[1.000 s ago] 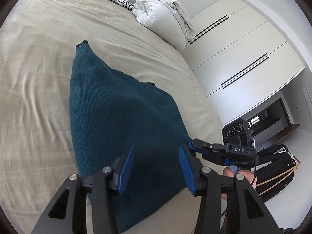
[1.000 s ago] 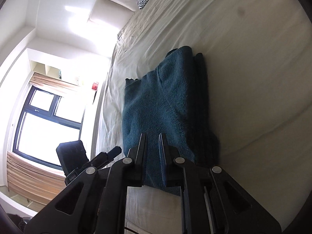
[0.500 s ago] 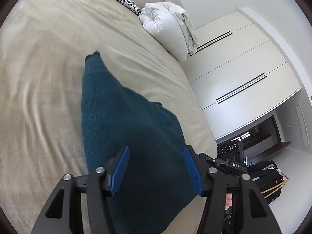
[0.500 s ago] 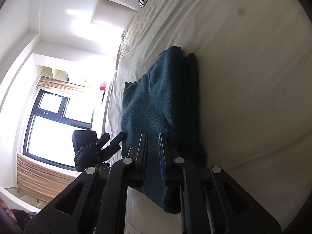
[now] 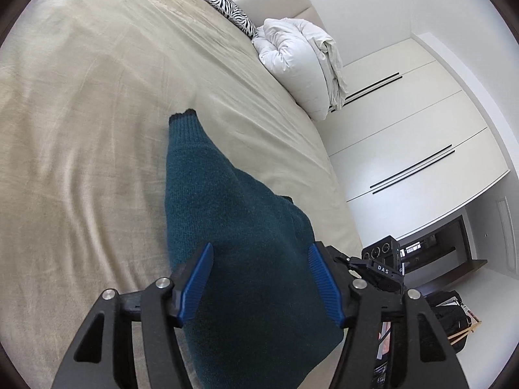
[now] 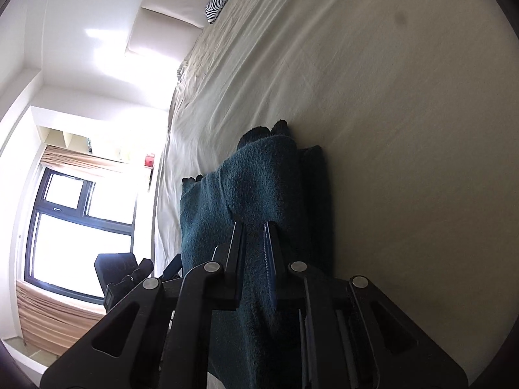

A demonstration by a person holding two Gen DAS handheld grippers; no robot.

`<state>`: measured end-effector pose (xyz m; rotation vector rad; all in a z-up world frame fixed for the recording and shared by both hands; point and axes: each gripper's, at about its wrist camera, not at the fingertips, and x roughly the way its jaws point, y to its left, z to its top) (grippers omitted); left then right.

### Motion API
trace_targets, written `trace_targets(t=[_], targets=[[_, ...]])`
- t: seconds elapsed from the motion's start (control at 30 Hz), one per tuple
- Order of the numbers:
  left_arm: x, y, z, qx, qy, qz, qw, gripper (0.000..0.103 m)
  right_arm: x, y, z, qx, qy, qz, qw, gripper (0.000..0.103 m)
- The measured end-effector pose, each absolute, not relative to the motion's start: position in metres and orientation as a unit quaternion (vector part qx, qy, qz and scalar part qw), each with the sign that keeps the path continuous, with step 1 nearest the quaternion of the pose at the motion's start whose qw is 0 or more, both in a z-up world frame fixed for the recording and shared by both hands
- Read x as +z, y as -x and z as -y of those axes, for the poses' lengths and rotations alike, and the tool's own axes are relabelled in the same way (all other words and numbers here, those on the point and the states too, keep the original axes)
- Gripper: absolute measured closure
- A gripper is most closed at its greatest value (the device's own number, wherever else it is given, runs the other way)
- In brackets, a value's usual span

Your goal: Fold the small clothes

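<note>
Left wrist view gives you the teal knit sweater [image 5: 233,233] lying on the beige bed cover [image 5: 81,129] close to the near edge of the bed, already doubled over lengthwise, its dark cuff [image 5: 183,116] pointing away toward the white duvet bundle [image 5: 301,64] and the zebra pillow [image 5: 223,0]. Your left gripper [image 5: 259,287] stands wide apart above the near end of the knit; its jaws have just been opening, and the blue pads [image 5: 196,287] press on nothing, though the cloth lies beneath the gap. In the right wrist view your right gripper [image 6: 254,253] is nearly closed, its jaws have just been parting a little, and a ridge of sweater [image 6: 259,178] runs up between them; whether the pads still pinch it you cannot tell from here. Judge the garment as light, soft and floppy: it will sag and drag wherever you lift it, and the fuzzy knit should grip the ribbed pads well rather than slip. It is thick where layers stack, so take hold at the near corners of the folded stack, catching all layers together, one corner per hand, and lift evenly so the fold does not slide open.
</note>
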<state>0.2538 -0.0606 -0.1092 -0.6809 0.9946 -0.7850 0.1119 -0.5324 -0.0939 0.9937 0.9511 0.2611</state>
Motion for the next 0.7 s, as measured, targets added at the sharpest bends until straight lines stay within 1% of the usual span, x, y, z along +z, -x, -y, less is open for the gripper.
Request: trace_targets(t=[0.03, 0.07, 0.1, 0.13, 0.3, 0.37, 0.43, 0.53, 0.6, 0.63, 0.7], targets=[[-0.109, -0.255, 0.054, -0.350, 0.318, -0.453, 0.756, 0.034, -0.088, -0.107, 0.538, 0.116, -0.450, -0.435, 0.771, 0.079], [-0.111, -0.256, 0.048, -0.342, 0.326, -0.456, 0.754, 0.032, -0.084, -0.104, 0.544, 0.108, -0.444, -0.435, 0.776, 0.062], [-0.114, -0.256, 0.044, -0.339, 0.334, -0.461, 0.749, 0.032, -0.080, -0.099, 0.547, 0.098, -0.441, -0.434, 0.780, 0.038], [-0.118, -0.256, 0.042, -0.335, 0.338, -0.465, 0.746, 0.032, -0.080, -0.096, 0.552, 0.096, -0.439, -0.432, 0.782, 0.033], [-0.131, -0.247, 0.054, -0.334, 0.321, -0.497, 0.733, 0.032, -0.090, -0.096, 0.545, 0.119, -0.448, -0.459, 0.758, 0.032], [-0.135, -0.243, 0.065, -0.334, 0.301, -0.513, 0.731, 0.032, -0.100, -0.101, 0.519, 0.117, -0.440, -0.481, 0.749, 0.032], [-0.134, -0.241, 0.073, -0.329, 0.274, -0.515, 0.743, 0.032, -0.103, -0.104, 0.509, 0.121, -0.432, -0.483, 0.752, 0.034], [-0.140, -0.245, 0.083, -0.317, 0.269, -0.526, 0.741, 0.032, -0.105, -0.109, 0.498, 0.123, -0.421, -0.496, 0.750, 0.038], [-0.140, -0.250, 0.092, -0.314, 0.266, -0.531, 0.741, 0.034, -0.110, -0.114, 0.492, 0.117, -0.411, -0.511, 0.745, 0.047], [-0.140, -0.251, 0.096, -0.308, 0.255, -0.537, 0.743, 0.037, -0.113, -0.116, 0.491, 0.113, -0.409, -0.518, 0.743, 0.050], [-0.142, -0.254, 0.100, -0.299, 0.246, -0.545, 0.744, 0.046, -0.120, -0.122, 0.488, 0.105, -0.411, -0.527, 0.736, 0.064]])
